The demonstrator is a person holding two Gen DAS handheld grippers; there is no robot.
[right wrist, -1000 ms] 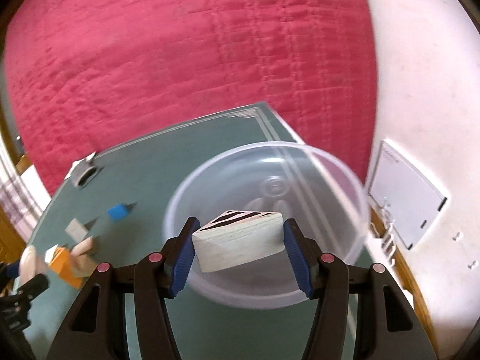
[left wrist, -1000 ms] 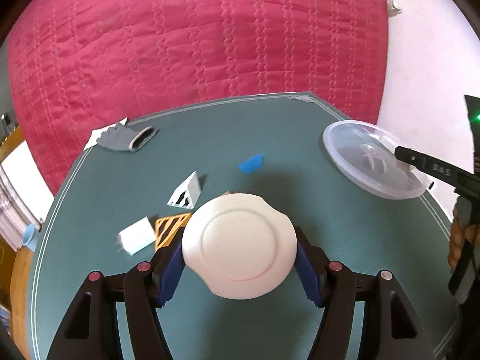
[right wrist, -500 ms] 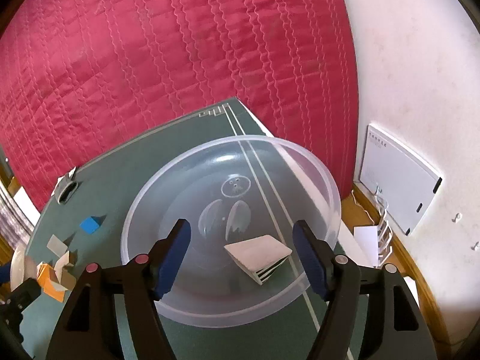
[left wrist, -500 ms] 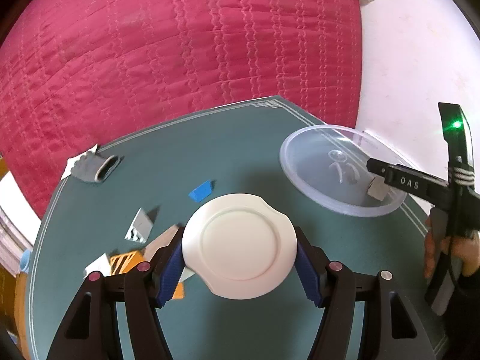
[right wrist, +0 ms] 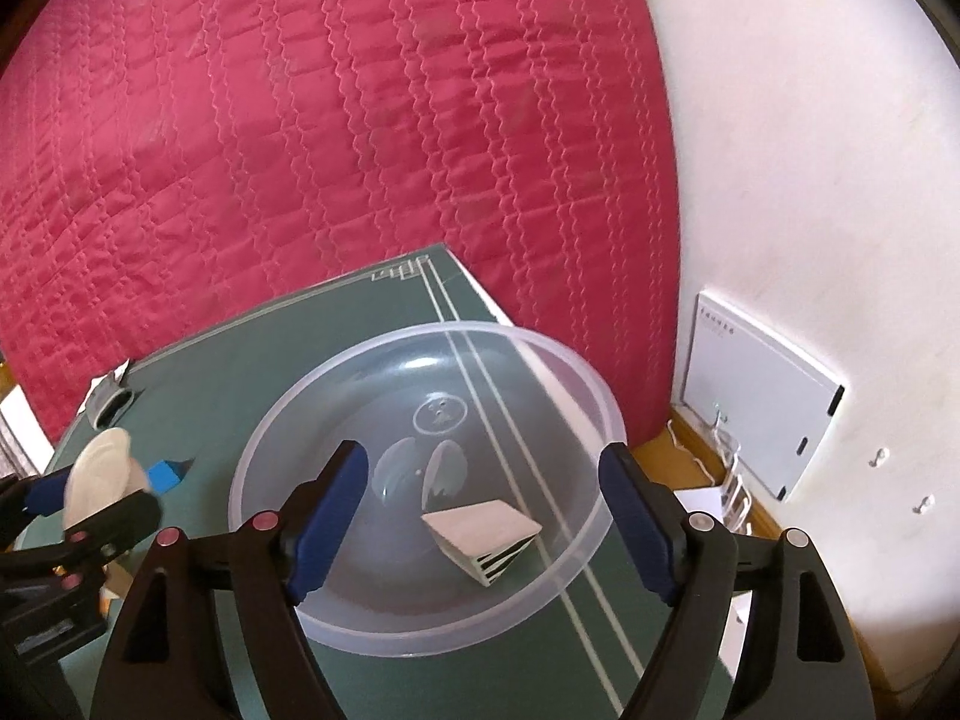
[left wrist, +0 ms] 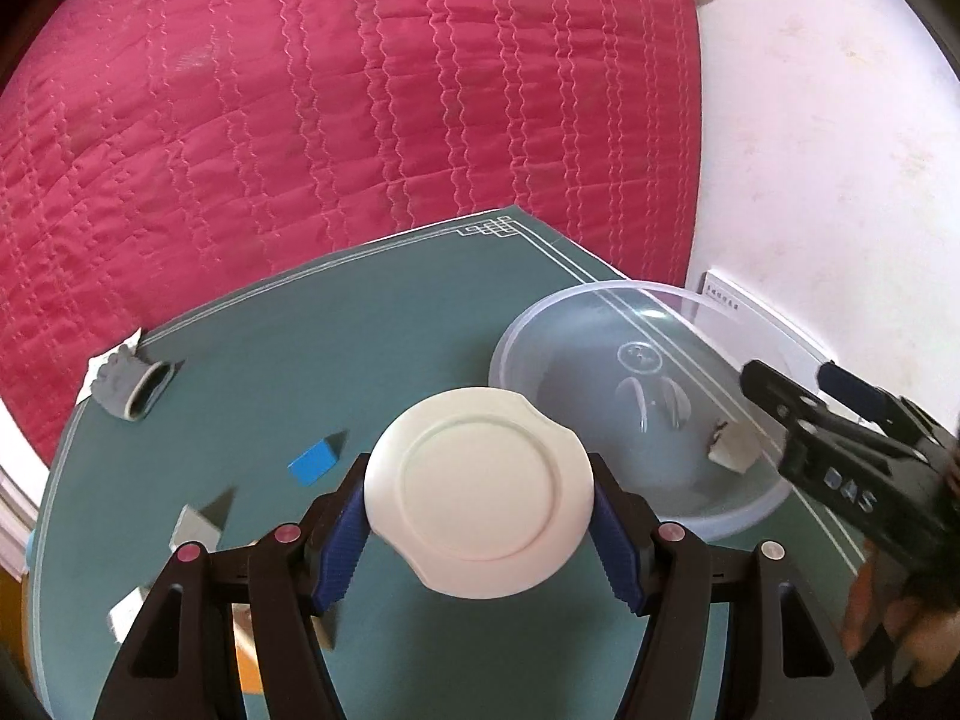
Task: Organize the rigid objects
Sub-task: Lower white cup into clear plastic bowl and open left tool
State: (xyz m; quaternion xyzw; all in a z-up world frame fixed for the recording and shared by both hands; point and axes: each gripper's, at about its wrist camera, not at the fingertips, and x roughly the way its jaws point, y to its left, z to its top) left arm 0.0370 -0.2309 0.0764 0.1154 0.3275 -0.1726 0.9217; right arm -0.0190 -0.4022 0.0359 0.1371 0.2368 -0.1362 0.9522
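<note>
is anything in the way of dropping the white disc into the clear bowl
Partly. The right tool hangs open over the bowl at its near right side. The bowl holds only a striped block. The disc, in the left tool, has open table to the bowl's left rim.

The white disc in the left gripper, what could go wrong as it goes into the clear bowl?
1. The white disc is pinched only at its rounded edges by the left gripper, so it could slip.
2. The right gripper hangs open over the clear bowl, so the two grippers could collide.
3. Dropped flat, the disc may land on the striped block.
</note>
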